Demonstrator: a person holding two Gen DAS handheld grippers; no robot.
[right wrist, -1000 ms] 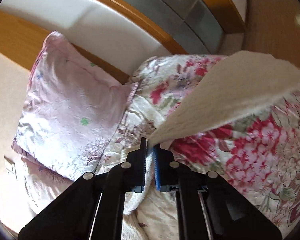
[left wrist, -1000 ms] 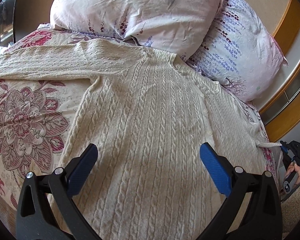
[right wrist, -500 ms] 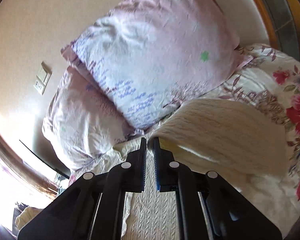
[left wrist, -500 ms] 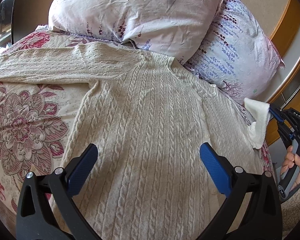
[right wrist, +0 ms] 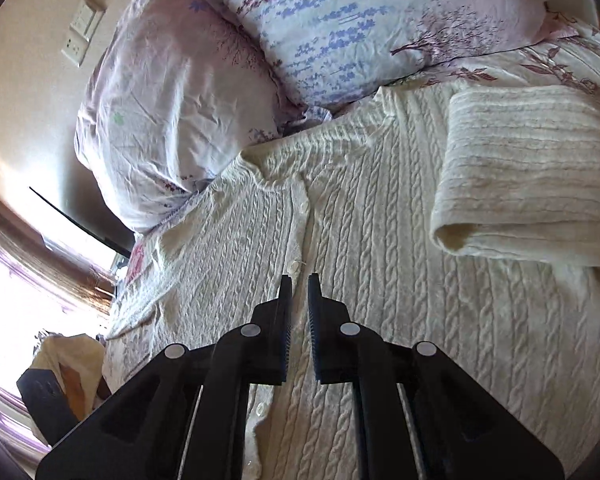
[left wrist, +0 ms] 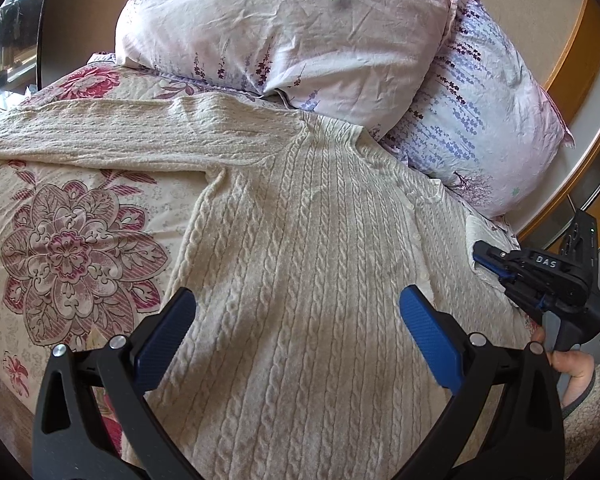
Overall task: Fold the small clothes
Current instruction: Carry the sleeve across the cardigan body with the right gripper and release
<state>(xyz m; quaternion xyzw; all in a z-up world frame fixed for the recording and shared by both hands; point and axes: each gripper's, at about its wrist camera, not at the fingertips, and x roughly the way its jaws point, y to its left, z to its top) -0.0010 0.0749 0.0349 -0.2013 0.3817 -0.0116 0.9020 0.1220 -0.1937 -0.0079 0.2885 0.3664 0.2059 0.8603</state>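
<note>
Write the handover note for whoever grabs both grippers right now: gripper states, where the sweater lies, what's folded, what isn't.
Left gripper: open wide, hovering over the lower body of the cream cable-knit cardigan, holding nothing.
Right gripper: jaws have just been opening, a narrow gap now, nothing between them; it points at the button placket.
Cardigan lies flat, front up, on the floral bedspread, collar toward the two pillows.
Done: one sleeve is folded in across the chest and released.
Left: the other sleeve lies stretched out sideways; fold it in, then fold the body.
</note>
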